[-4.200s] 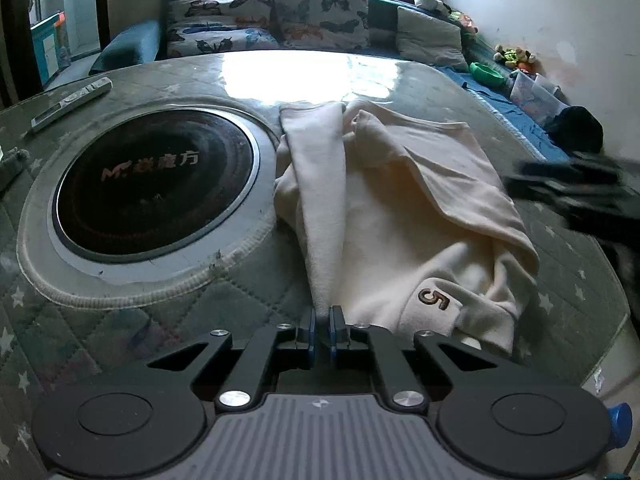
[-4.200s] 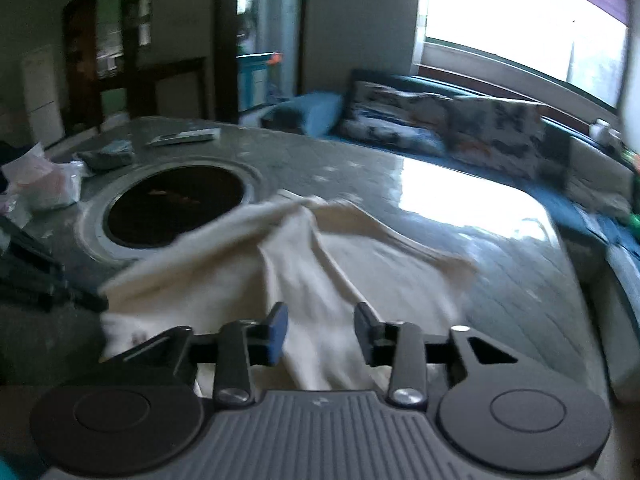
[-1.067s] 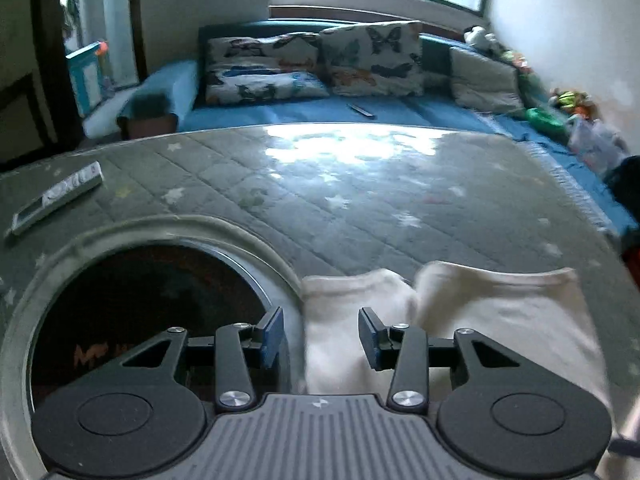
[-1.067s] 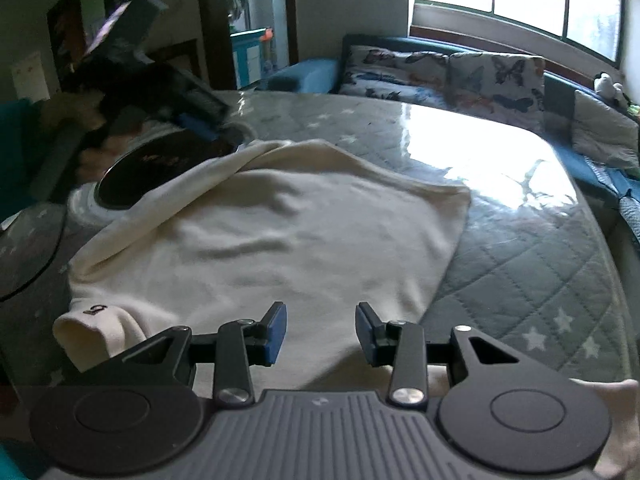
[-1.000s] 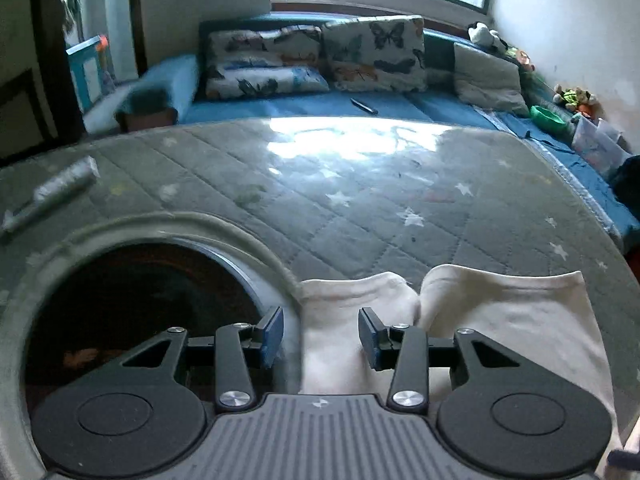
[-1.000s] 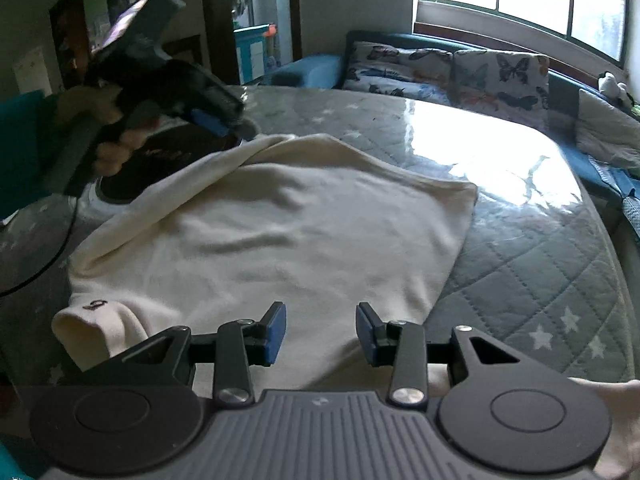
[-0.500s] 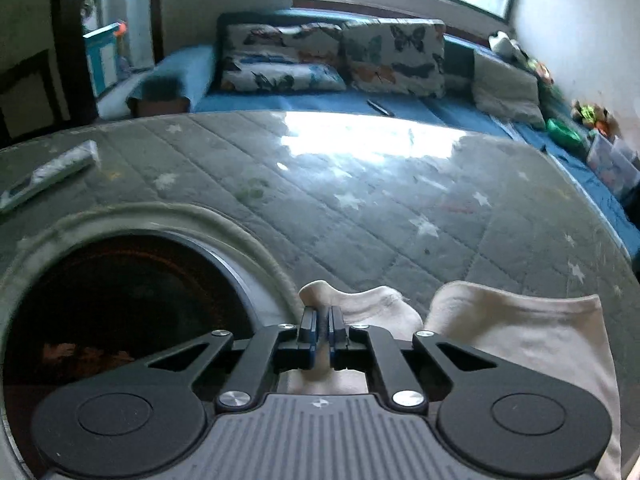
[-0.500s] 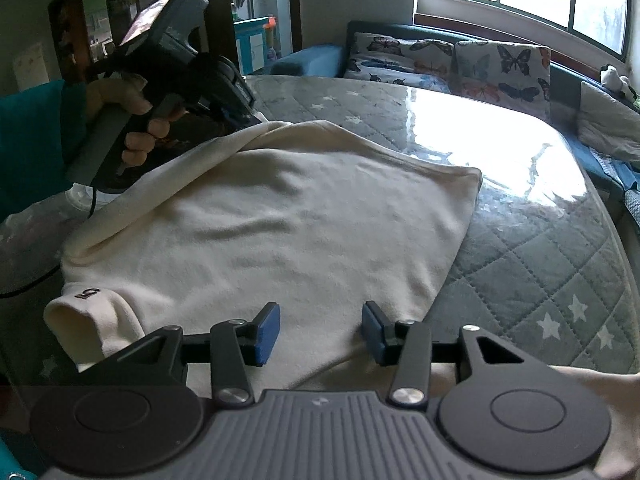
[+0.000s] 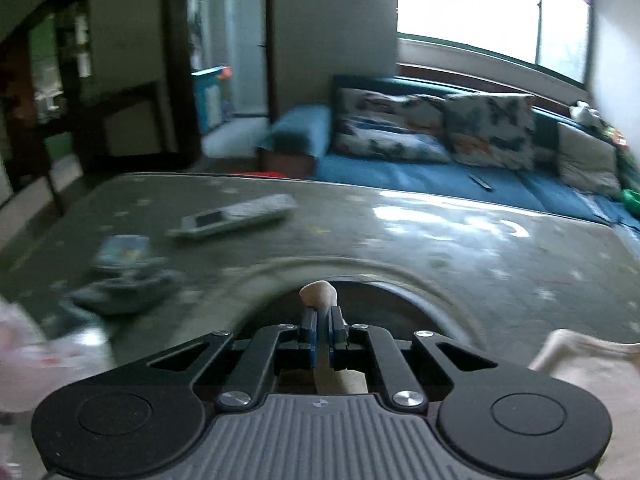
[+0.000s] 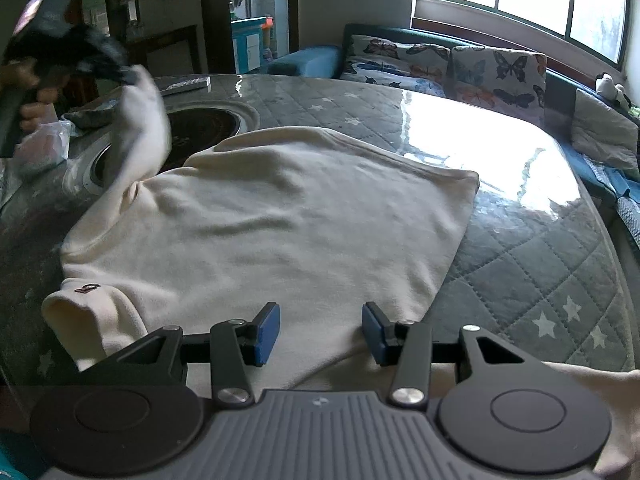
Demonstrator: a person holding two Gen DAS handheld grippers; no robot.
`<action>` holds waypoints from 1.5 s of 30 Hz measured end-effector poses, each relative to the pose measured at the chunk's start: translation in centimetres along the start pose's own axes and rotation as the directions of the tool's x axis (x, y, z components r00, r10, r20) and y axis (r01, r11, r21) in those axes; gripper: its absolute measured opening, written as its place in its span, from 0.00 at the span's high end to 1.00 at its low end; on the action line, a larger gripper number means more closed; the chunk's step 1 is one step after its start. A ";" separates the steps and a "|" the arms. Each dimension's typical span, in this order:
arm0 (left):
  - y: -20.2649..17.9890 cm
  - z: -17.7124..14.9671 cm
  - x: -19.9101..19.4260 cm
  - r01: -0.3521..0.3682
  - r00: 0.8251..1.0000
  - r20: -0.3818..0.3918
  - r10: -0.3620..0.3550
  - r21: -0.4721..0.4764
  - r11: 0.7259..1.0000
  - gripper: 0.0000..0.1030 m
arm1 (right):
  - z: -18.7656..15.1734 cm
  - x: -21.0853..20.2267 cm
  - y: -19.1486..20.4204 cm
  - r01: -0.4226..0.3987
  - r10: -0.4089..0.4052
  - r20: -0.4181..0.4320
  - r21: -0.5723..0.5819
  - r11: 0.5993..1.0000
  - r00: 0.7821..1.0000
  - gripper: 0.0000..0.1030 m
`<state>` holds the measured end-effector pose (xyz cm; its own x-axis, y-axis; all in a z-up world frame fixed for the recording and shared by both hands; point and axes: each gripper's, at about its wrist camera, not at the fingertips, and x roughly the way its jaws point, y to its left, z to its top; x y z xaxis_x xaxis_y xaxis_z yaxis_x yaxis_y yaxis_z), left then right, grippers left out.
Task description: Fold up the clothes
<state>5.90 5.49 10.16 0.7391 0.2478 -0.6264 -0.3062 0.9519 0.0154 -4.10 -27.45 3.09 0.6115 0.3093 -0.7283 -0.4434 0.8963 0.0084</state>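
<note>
A cream sweatshirt (image 10: 280,220) lies spread on the quilted grey table (image 10: 540,272). My left gripper (image 9: 322,322) is shut on the end of a cream sleeve (image 9: 319,294) and holds it lifted above the table. In the right wrist view the left gripper (image 10: 120,74) is at the far left with the sleeve (image 10: 140,136) hanging from it. My right gripper (image 10: 319,330) is open, low over the near part of the sweatshirt. A folded cuff with a small "5" mark (image 10: 86,289) lies at the near left.
A round dark hob (image 10: 200,132) is set in the table at the left. A remote control (image 9: 236,216), a dark cloth (image 9: 120,292) and a plastic bag (image 10: 44,148) lie at the table's left side. A blue sofa with butterfly cushions (image 10: 448,64) stands behind.
My left gripper closed on the sleeve end and lifted it up and to the left, away from the body of the sweatshirt. My right gripper stayed open and moved slightly forward.
</note>
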 end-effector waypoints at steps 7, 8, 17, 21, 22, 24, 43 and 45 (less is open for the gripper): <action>4.7 -2.3 0.7 -0.083 0.994 -0.075 0.083 0.000 0.997 0.94 | 0.3 -0.5 1.0 -0.016 0.016 0.014 -0.018 1.000 1.000 0.55; 5.0 -2.7 1.1 -0.082 0.992 -0.091 0.081 -0.003 0.997 0.94 | 0.3 -0.7 1.3 -0.025 0.025 0.017 -0.025 0.999 1.000 0.55; 5.5 -4.1 3.1 -0.143 0.979 -0.143 0.143 0.010 0.990 0.77 | 1.4 -1.2 5.9 -0.170 0.175 0.021 -0.133 0.976 0.984 0.55; 4.7 -3.7 1.7 -0.103 0.987 -0.121 0.103 0.010 0.995 0.72 | 0.9 -0.1 7.6 -0.213 0.210 -0.034 -0.182 0.960 0.977 0.55; 3.6 -3.7 1.6 -0.062 0.990 -0.124 0.064 0.024 0.998 0.72 | 0.7 0.2 8.0 -0.220 0.214 -0.052 -0.197 0.955 0.975 0.55; 1.5 -3.7 1.3 0.021 0.991 -0.132 -0.014 0.053 0.998 0.69 | 0.4 0.2 8.5 -0.219 0.211 -0.058 -0.224 0.950 0.976 0.55; -14.1 -5.0 4.9 0.374 0.920 -0.222 -0.322 0.262 0.889 0.55 | 1.0 -1.5 2.7 -0.159 0.160 0.016 -0.066 0.985 0.987 0.53; -14.5 -5.3 5.1 0.377 0.919 -0.223 -0.324 0.269 0.886 0.57 | 0.9 -1.4 2.4 -0.159 0.160 0.015 -0.056 0.986 0.987 0.53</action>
<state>10.94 -8.05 2.66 0.6446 -0.1204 -0.7550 0.1685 0.9856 -0.0133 -5.45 -25.43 4.74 0.5423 0.4535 -0.7072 -0.5709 0.8165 0.0858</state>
